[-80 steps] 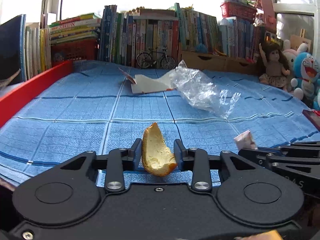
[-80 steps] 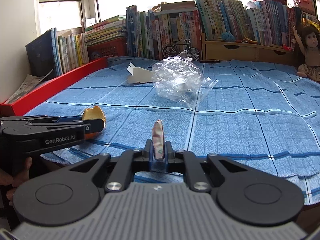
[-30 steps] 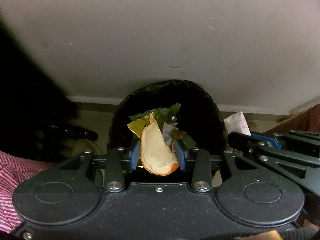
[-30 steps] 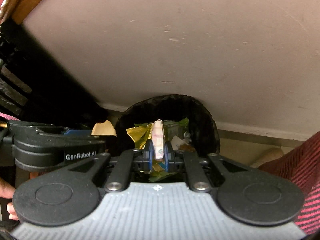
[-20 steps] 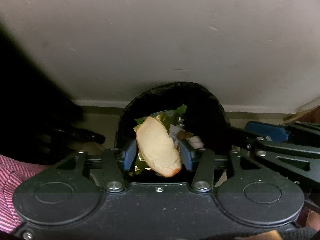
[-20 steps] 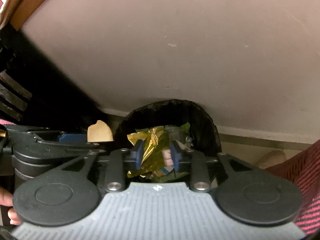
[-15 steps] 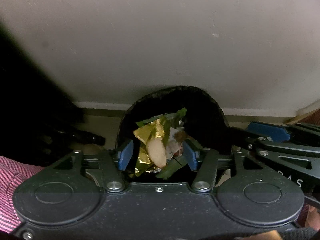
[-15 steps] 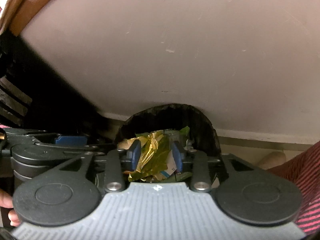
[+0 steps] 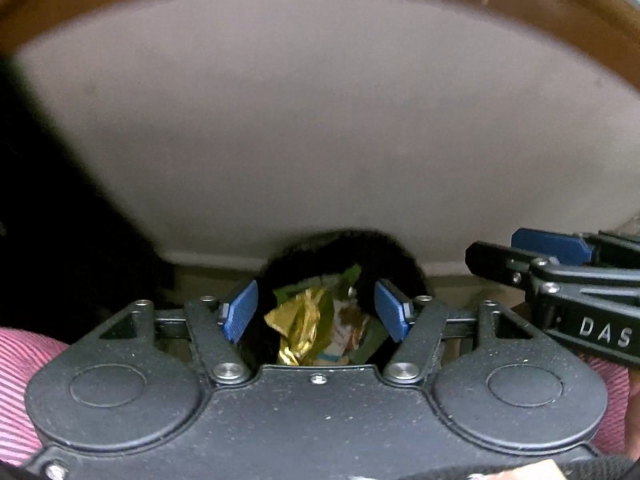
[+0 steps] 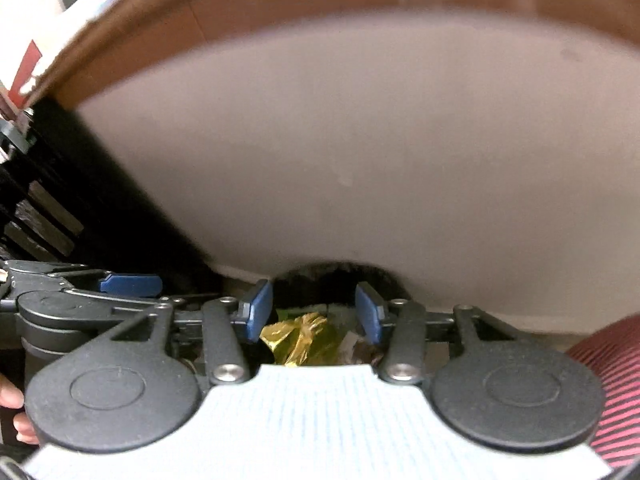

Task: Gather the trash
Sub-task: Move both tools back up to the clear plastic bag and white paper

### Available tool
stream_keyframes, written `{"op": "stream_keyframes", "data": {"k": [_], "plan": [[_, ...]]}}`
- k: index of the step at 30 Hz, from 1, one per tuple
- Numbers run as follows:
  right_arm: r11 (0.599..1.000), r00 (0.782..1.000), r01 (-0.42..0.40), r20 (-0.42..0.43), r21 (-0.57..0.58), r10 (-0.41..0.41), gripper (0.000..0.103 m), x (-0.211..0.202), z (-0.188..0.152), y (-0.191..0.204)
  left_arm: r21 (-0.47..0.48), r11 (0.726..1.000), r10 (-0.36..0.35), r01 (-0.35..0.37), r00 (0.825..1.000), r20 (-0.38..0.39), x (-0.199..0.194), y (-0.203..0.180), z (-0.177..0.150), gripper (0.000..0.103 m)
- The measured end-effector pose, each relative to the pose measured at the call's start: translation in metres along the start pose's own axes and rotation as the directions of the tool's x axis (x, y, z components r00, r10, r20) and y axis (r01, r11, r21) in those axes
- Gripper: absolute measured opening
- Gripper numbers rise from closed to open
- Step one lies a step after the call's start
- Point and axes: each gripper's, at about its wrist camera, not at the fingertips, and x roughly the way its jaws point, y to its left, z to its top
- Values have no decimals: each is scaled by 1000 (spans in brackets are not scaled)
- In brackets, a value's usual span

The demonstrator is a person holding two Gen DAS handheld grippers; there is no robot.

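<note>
Pale wall and a brown bench edge fill the left wrist view; below and straight ahead of the left gripper (image 9: 316, 312), its jaws opening with nothing between them, a black-lined trash bin (image 9: 400, 258) holds gold foil (image 9: 300, 324) and wrappers.

Right wrist view: the right gripper (image 10: 314, 314), jaws likewise opening and empty, hangs over the same bin (image 10: 340, 276), the left gripper (image 10: 128, 284) just beside it; both look equally near.

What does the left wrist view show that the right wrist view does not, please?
Only the left wrist view shows the "DAS" lettering on the neighbouring tool. Only the right wrist view shows the fingers of a hand at the left edge. Both share the black bin, the gold wrapper inside it, and opening tongs, left and right, with nothing between them.
</note>
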Motion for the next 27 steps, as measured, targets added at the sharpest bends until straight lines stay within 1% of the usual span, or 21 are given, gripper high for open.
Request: {"op": "stream_keyframes", "data": {"k": [3,5,8,9,14,16,17,18,21,22,27], "plan": [[999,998,-33,53,-20,34,68,-25,11,3,32,999,-20,17,996,86,-31,-2,6,69],[997,993,-74,94,-22,75,70,-43,19,4,44,998,-43,38,989,140,-51,-3,11,71],[994,982,-92,163,-58,100,72,-70,34,8,59,996,-73,61,973,218,-82,-5,23,73],[993,976,-98,188,-71,110,73,-80,39,9,66,996,-80,65,966,246,-92,-5,27,75],[987,943,-97,306,-126,132,76,-117,69,9,107,992,-106,71,924,368,-132,-5,55,79],[986,927,-89,350,-139,133,78,-130,84,6,125,991,-102,53,901,421,-145,-6,73,81],[987,920,-74,372,-146,124,78,-135,92,4,133,990,-92,36,891,445,-149,-7,82,82],[987,914,-49,392,-152,105,79,-132,103,2,135,991,-80,19,884,461,-157,-12,91,83],[988,895,20,443,-150,49,79,-137,128,-1,129,992,-55,-12,862,503,-164,-19,124,84],[989,891,32,453,-143,37,79,-137,136,-4,123,992,-53,-12,859,510,-164,-21,134,84],[991,875,85,484,-106,-24,80,-129,167,-24,75,997,-60,26,861,506,-144,-15,188,84]]}}
